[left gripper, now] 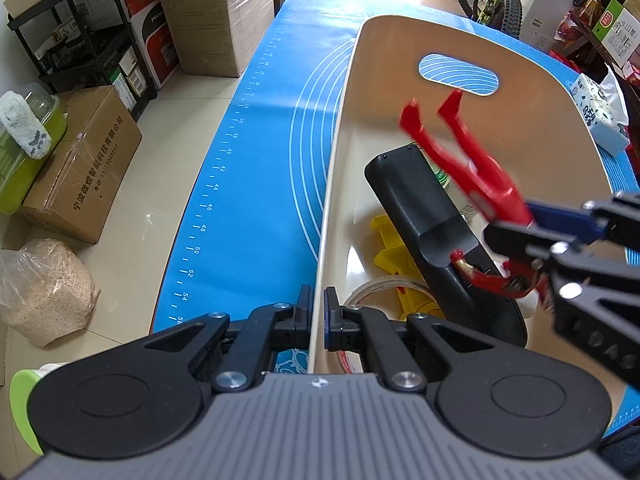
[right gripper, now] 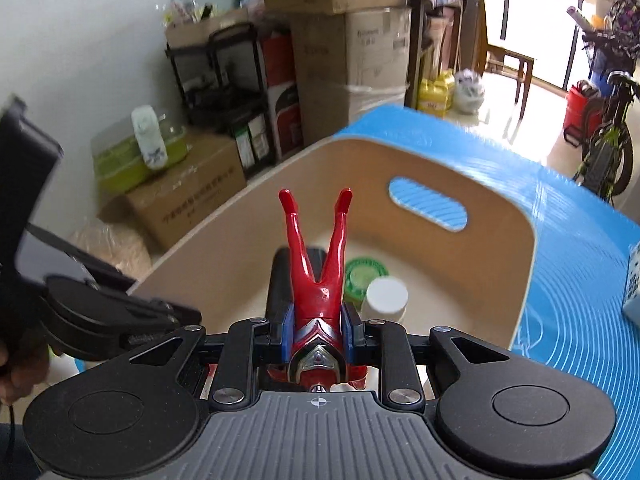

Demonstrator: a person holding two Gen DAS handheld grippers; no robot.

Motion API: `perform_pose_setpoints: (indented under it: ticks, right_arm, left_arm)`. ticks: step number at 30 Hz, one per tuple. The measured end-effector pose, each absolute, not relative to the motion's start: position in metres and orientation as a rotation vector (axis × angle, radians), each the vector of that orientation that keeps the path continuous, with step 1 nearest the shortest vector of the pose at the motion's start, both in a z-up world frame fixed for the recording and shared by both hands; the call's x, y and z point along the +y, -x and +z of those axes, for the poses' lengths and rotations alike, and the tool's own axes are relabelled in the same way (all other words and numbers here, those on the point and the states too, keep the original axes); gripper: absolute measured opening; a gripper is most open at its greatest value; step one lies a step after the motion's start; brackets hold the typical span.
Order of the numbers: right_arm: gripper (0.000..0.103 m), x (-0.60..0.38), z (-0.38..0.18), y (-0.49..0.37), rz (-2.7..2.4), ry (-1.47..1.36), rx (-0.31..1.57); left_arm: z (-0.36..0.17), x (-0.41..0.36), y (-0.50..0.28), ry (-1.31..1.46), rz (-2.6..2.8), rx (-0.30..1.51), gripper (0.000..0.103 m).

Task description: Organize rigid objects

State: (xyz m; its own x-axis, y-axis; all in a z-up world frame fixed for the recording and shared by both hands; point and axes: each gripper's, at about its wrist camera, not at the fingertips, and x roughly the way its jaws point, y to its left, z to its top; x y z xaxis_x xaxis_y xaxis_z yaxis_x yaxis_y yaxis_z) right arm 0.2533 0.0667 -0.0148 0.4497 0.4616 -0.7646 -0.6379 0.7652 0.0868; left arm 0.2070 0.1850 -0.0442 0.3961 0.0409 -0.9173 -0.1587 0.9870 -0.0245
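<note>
Red toy figure is being clamped by the right gripper above the cream bin (several items already inside); the bin's rim is being pinched by the left gripper.

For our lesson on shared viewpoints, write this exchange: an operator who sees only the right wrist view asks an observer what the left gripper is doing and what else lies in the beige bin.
Operator: I see the red figure clamped in the right gripper over the beige bin. What is the left gripper doing?
Observer: The left gripper is shut on the bin's near side wall.
Operator: Is anything in the bin hidden from me?
Observer: Yes, a yellow plastic piece lies on the bin floor beside the black object.
</note>
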Motion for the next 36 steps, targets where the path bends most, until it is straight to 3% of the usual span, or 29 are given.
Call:
perform_pose_setpoints:
  ticks: [8,15,20,22,24,26,30,36]
  right_arm:
    - [0.034,0.067,-0.037,-0.262,0.661,0.22,0.953]
    - [0.06,0.058,-0.043,-0.266,0.654,0.141,0.978]
    - [0.066,0.049,-0.036,-0.26,0.649,0.115,0.953]
    - [0.074,0.044,-0.028,-0.254,0.637,0.105,0.924]
    - [0.082,0.037,-0.018,-0.248,0.63,0.084,0.883]
    - [0.088,0.027,-0.008,-0.241,0.621,0.069,0.846]
    - [0.1,0.009,0.013,-0.228,0.59,0.046,0.779]
    - [0.101,-0.016,0.034,-0.209,0.537,0.044,0.746]
  left_arm:
    - [-0.045,0.183,-0.208,0.115,0.131,1.158,0.005]
    - [-0.041,0.185,-0.206,0.121,0.132,1.148,0.005]
    - [-0.037,0.184,-0.204,0.117,0.146,1.135,0.006]
    - [-0.029,0.185,-0.202,0.123,0.152,1.113,0.016]
    - [-0.021,0.183,-0.198,0.117,0.165,1.085,0.053]
    - [-0.014,0.181,-0.194,0.104,0.184,1.052,0.07]
    - [0.0,0.167,-0.186,0.079,0.197,1.02,0.072]
    - [0.021,0.141,-0.167,0.059,0.173,0.972,0.076]
